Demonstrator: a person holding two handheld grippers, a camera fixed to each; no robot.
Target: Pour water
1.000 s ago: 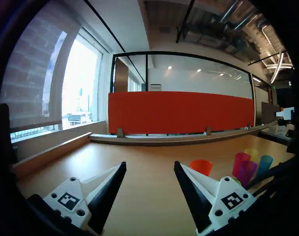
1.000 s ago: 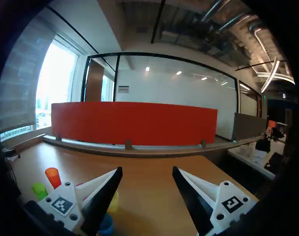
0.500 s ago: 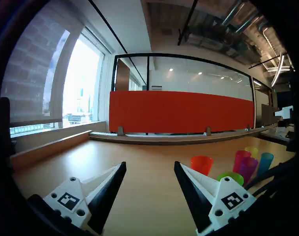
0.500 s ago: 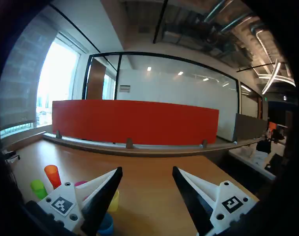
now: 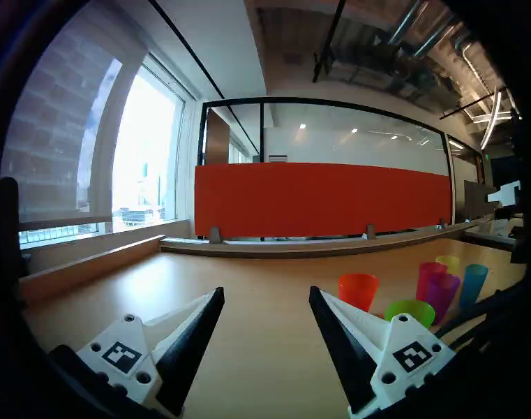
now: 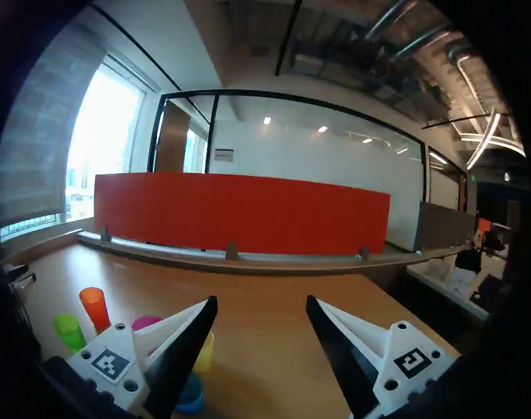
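Note:
A cluster of plastic cups stands on the wooden table [image 5: 265,279]. In the left gripper view I see an orange cup [image 5: 357,290], a green cup [image 5: 409,311], a pink cup [image 5: 430,274], a purple cup [image 5: 443,294], a yellow cup [image 5: 447,263] and a blue cup [image 5: 472,283], all to the right of my left gripper [image 5: 265,297], which is open and holds nothing. In the right gripper view the orange cup [image 6: 95,308], green cup [image 6: 70,331], pink cup [image 6: 146,323], yellow cup [image 6: 205,353] and blue cup [image 6: 190,395] sit low left, partly behind the left finger of my open right gripper [image 6: 261,304].
A red partition [image 5: 321,199] runs along the table's far edge. A raised wooden ledge [image 5: 91,269] and windows line the left side. Another desk with clutter [image 6: 460,269] lies beyond the table's right edge.
Both cameras have risen and tilted slightly, so the cups show more fully. The green cup has come into sight in the left gripper view. Both grippers stay open.

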